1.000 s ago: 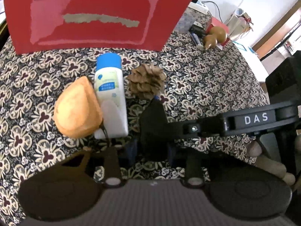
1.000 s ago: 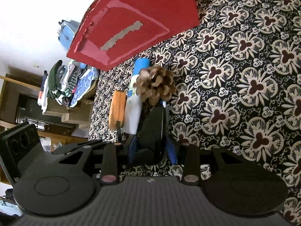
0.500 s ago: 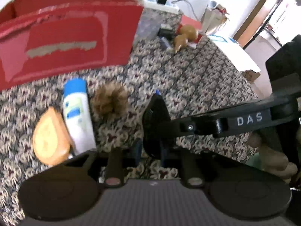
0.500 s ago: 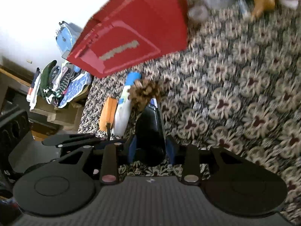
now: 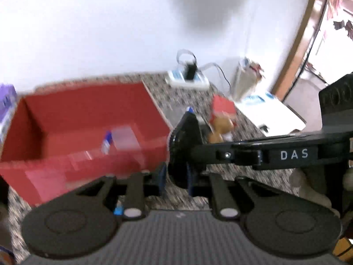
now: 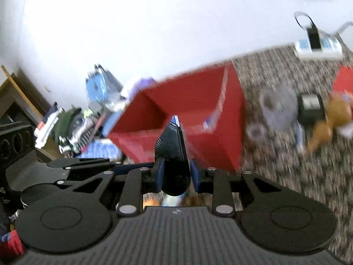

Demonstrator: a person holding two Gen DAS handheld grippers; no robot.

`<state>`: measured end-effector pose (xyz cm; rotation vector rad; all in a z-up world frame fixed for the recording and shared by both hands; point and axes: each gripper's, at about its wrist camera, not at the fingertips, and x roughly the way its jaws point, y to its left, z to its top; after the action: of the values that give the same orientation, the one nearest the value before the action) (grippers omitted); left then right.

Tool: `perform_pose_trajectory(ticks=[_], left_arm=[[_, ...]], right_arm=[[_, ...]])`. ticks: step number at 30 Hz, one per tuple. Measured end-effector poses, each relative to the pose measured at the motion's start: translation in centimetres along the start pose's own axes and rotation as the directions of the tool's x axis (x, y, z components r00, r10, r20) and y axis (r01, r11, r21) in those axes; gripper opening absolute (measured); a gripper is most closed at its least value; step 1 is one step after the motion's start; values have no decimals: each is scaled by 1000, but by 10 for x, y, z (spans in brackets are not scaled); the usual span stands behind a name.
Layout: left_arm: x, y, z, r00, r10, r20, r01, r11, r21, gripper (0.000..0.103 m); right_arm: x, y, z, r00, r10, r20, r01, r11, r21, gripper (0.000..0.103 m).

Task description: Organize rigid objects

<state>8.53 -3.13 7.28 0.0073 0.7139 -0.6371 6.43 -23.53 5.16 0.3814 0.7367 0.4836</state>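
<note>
A black object [image 5: 184, 145] with a ribbed edge and a blue tip hangs in the air in front of the open red box [image 5: 88, 119]. My left gripper [image 5: 176, 173] is shut on its near end, blue pads on both sides. My right gripper [image 5: 195, 152] reaches in from the right and meets the same object. In the right wrist view the black object [image 6: 174, 152] sits between the right gripper's [image 6: 175, 173] blue pads, whose jaws are closing on it; the left gripper [image 6: 132, 165] comes in from the left. The red box [image 6: 198, 108] lies just beyond. Both views are blurred.
A small blue-capped bottle [image 5: 107, 143] lies inside the box. On the patterned tablecloth [image 6: 297, 176] to the right are a grey tape roll [image 6: 278, 108], a small black box [image 6: 311, 106], a brown figure [image 6: 331, 121] and a power strip [image 6: 317, 46]. Clutter [image 6: 72, 123] lies left.
Both grippers rose with the black object and tilted up. The bottle, pine cone and orange piece dropped out of sight; the red box's open inside and the wall came into view.
</note>
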Motion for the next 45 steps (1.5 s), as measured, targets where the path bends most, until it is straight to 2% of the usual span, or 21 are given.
perform_pose_trajectory(ticks=[5, 11, 17, 24, 27, 31, 36, 42, 45], left_arm=[[9, 27, 31, 997, 61, 36, -61, 998, 1, 12], [42, 77, 43, 995, 101, -19, -102, 992, -79, 12], [75, 102, 36, 984, 148, -98, -159, 979, -123, 13], [91, 121, 29, 966, 191, -173, -221, 960, -175, 12], [94, 120, 26, 951, 239, -196, -271, 949, -161, 12], [97, 117, 21, 935, 281, -218, -318, 935, -156, 12], [92, 111, 20, 922, 320, -219, -354, 925, -139, 12], [73, 96, 25, 892, 408, -194, -433, 894, -112, 14], [58, 88, 26, 882, 438, -174, -459, 882, -106, 32]], right_arm=[[28, 5, 43, 999, 39, 38, -38, 998, -43, 10], [84, 7, 75, 999, 33, 0, -33, 995, -96, 10], [135, 1, 75, 997, 2, -79, -9, 995, -95, 10], [164, -2, 71, 993, 0, -122, -10, 997, -78, 12], [164, -4, 69, 996, 20, -89, -22, 999, -27, 12], [158, -2, 66, 999, -23, -43, 22, 999, -25, 14], [145, -6, 65, 999, -35, -11, 35, 999, 18, 15], [120, -2, 59, 997, -68, 31, 67, 997, 27, 14], [103, 5, 53, 994, -85, 68, 84, 996, 16, 15]])
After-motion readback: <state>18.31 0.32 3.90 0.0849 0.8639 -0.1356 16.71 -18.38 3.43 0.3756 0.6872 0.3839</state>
